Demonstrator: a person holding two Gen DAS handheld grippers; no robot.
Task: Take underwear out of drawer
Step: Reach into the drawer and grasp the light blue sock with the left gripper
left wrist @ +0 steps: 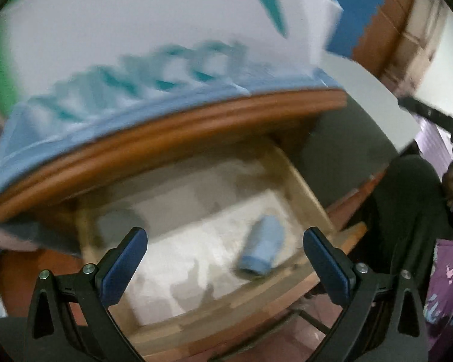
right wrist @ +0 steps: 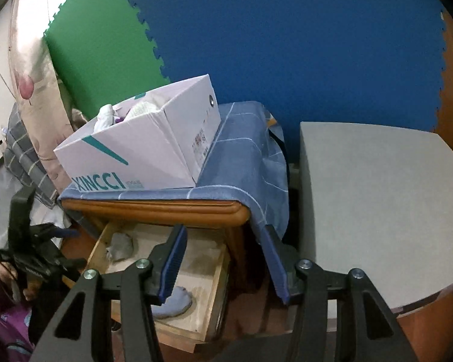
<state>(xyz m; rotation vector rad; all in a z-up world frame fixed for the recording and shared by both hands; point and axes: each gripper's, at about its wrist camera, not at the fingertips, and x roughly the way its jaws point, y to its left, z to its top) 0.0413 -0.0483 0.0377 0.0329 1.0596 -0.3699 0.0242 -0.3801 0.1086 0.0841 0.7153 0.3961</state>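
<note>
drawer pulled open | blue underwear rolled, lying near drawer's front edge, untouched | left gripper jaws apart, empty, above it | right gripper apart, empty | left: grasp, lift out

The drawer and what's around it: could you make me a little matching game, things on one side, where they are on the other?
Things:
1. blue roll
2. grey bundle
3. white box
4. blue cloth

Places:
A. draped over the cabinet top
B. near the drawer's front
C. standing on the cloth
D. near the drawer's back

Pairs: 1-B, 2-D, 3-C, 4-A
</note>
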